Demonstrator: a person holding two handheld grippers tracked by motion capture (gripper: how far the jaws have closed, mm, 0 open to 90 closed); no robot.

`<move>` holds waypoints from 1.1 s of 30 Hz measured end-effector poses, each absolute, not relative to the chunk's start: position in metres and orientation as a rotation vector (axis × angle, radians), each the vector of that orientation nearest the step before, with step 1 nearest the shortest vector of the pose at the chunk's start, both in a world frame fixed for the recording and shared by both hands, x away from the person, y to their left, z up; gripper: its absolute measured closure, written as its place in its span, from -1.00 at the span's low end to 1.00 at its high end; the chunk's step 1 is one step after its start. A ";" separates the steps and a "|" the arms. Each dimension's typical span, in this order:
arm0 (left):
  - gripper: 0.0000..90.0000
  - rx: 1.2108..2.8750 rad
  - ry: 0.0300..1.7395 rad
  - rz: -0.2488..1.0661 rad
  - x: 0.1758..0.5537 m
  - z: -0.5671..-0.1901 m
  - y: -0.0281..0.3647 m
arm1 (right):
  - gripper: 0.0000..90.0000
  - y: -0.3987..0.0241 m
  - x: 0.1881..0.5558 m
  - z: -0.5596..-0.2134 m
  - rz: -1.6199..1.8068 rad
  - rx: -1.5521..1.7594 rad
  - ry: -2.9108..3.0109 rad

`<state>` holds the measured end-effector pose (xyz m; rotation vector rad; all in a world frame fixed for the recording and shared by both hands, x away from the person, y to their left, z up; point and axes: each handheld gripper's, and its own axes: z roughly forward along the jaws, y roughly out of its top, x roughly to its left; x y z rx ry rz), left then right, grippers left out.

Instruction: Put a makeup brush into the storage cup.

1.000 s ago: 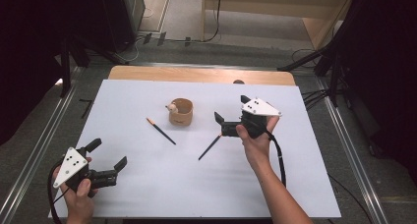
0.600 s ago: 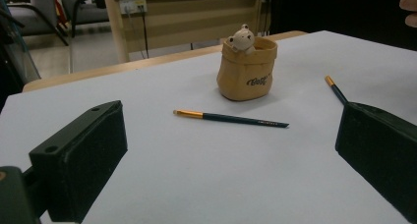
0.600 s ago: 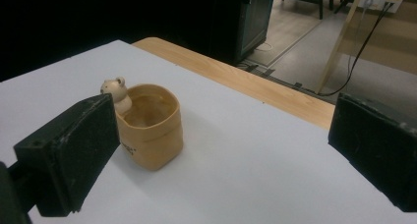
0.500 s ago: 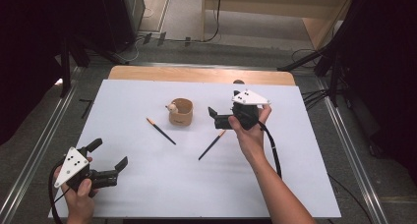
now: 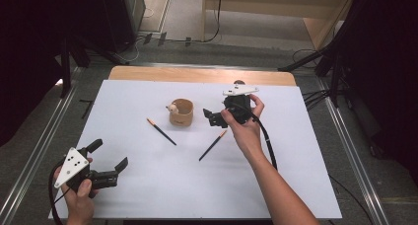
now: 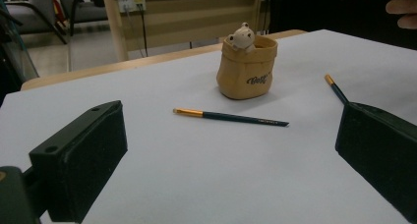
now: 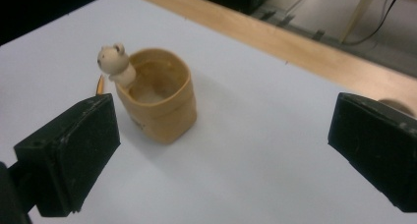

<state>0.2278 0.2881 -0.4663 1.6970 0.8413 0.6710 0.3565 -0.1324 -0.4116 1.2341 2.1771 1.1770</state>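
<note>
Two pencils flat on the white table cover (image 5: pixel 296 151), neither lifted. In the high view, one dark pencil (image 5: pixel 161 131) at about 8 o'clock of the tan pouch-shaped cup (image 5: pixel 181 112), near it but apart. The other pencil (image 5: pixel 213 145) at about 5 o'clock of the cup, a little farther off, orange end toward 1 o'clock. Cup upright near the middle of the cover, a small bear figure (image 5: pixel 172 107) on its rim at 10 o'clock, nothing inside as far as the right gripper view shows. Right gripper (image 5: pixel 211 117) at 3 o'clock of the cup, near but not touching, jaws spread wide and holding nothing, aimed toward 9 o'clock at the cup. Left gripper (image 5: pixel 109 155) far down at 7 o'clock of the cover, well apart from everything, jaws likewise spread and empty, facing the dark pencil and the cup. Judged step: pick-up not yet begun, and seemingly lining up near the cup with both pencils yet to go in. Next move, probably: bring the right gripper down toward 6 o'clock onto the other pencil, set the jaws across its shaft, close near mid-length, then lift and tip it over the cup's mouth. Needs care: thin shaft flush on the cover, likely to roll or skid from the pads; light cup easily knocked over.
</note>
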 end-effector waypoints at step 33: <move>-1.00 1.705 0.841 0.676 0.228 -0.466 0.288 | -1.00 -0.100 0.388 -0.472 0.327 1.714 2.568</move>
